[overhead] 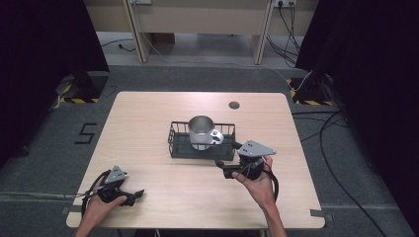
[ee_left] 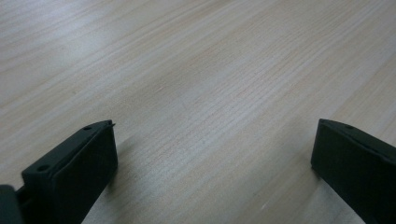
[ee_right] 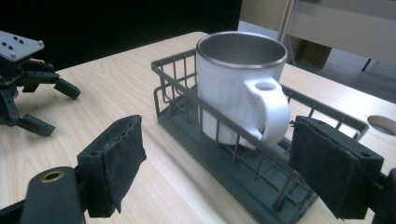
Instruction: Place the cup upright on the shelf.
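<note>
L gripper [overhead: 133,196] sits at the near-left corner of the desk [overhead: 148,123], low over bare wood. Its fingers [ee_left: 79,172] are spread wide w/ nothing between them, well apart from the work. Mid-desk, a dark wire basket [overhead: 173,143] holds the mug [overhead: 201,132], which stands upright inside it toward the left end. The mug has a white outer shell, a steel liner and rim, and its handle [overhead: 216,137] points near-right. R gripper [overhead: 221,168] is just beside the basket's near-right corner, aimed at it. In the right gripper view its padded fingers [ee_right: 116,158] stand apart, gripping nothing, w/ the basket wall [ee_right: 173,70] and the mug's handle [ee_right: 271,112] framed between them farther off. Handling, as a judgement: the mug [ee_right: 233,88] looks rigid and prob. fairly light, being empty as far as can be seen. The glossy shell could be slick, so a pinch across the round body may slip or twist. It's not very fragile, but it would clatter and could tip if knocked against the wires. Best hold is prob. the handle loop or rim/wall from above, since the basket's side wires block a low side grab. The basket is stiff and light and may slide if nudged.
</note>
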